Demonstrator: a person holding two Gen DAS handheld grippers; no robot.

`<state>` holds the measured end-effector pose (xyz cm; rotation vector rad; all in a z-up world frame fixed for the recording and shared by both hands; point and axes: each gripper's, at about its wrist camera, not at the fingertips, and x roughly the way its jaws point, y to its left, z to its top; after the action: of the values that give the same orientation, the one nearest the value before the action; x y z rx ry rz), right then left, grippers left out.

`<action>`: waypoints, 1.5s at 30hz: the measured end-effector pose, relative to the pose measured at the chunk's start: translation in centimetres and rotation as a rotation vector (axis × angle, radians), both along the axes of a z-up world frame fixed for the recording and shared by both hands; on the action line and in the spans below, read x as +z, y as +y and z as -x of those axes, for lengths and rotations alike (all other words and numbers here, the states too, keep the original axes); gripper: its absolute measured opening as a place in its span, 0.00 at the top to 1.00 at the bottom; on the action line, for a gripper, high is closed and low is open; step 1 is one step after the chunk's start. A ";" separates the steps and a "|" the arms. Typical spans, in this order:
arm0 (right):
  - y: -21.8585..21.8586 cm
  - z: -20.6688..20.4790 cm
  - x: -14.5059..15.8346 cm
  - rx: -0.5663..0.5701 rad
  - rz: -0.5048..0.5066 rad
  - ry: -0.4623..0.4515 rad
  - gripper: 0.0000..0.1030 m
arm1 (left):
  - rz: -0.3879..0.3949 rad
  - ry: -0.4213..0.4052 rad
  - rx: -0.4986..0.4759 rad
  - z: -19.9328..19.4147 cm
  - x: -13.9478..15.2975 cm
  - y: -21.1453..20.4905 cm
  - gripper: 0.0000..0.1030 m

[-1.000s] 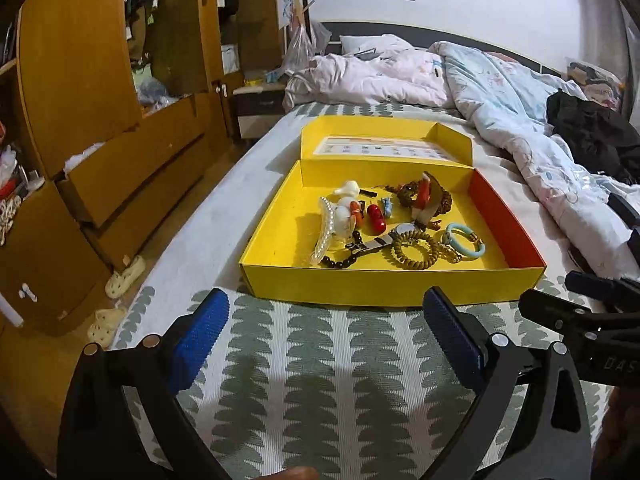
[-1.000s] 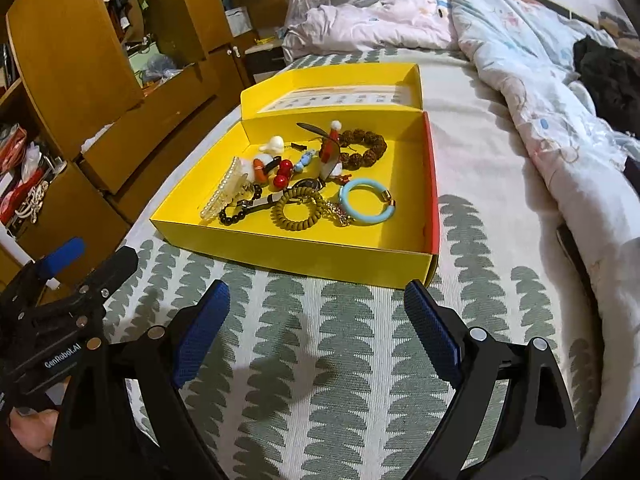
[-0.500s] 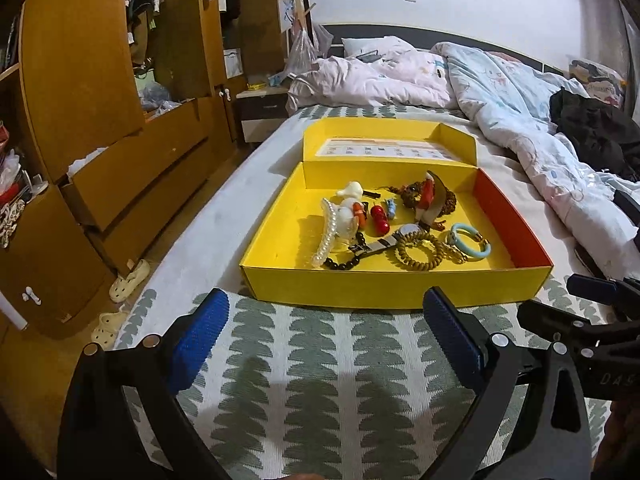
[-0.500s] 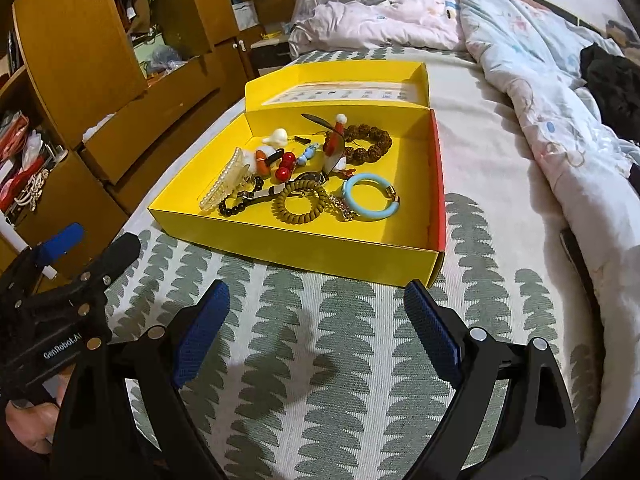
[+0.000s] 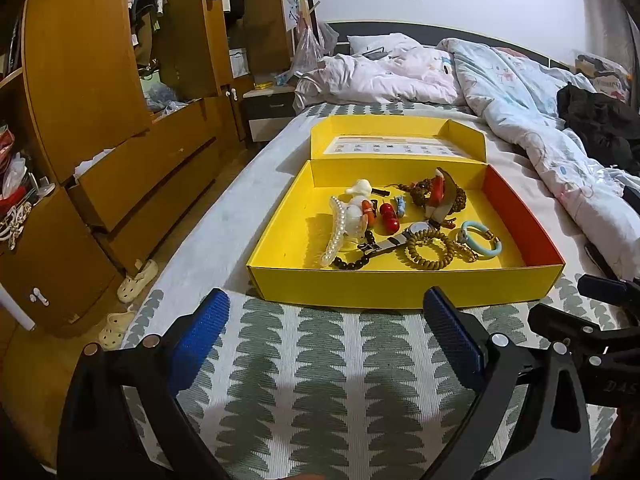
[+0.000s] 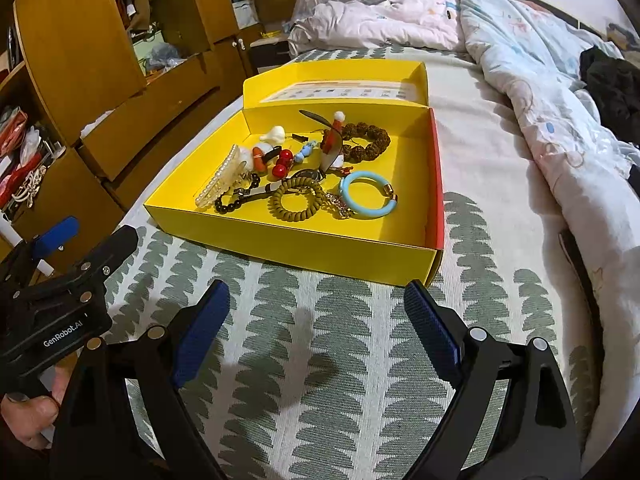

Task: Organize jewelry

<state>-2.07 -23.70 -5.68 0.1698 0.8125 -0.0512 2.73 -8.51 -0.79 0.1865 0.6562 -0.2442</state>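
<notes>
1. Yellow cardboard box (image 5: 400, 286) lies open on the leaf-patterned bed cover (image 5: 320, 380), its lid folded back so everything inside is reachable.
2. Heaped together inside are a pale blue bangle (image 6: 368, 194), an olive coiled hair tie (image 6: 298, 200), a pearl hair claw (image 6: 218, 180) and a brown bead bracelet (image 6: 368, 140); nothing looks sorted yet.
3. I hold my left gripper (image 5: 328, 336) and right gripper (image 6: 316, 322) short of the box, jaws spread wide and empty, ready for a first pick.
</notes>
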 end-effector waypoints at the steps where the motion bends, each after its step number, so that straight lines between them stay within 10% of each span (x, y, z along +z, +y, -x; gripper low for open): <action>1: 0.0 0.0 0.0 0.000 -0.002 0.000 0.13 | 0.001 -0.001 0.002 0.0 0.0 0.0 0.07; 45: 0.0 0.0 -0.2 -0.018 -0.006 -0.001 0.10 | -0.026 0.009 0.010 -0.9 -0.7 1.4 0.07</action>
<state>-2.04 -23.70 -5.87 0.1830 0.8102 -0.0651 3.64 -7.16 -1.45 0.2074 0.6697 -0.2274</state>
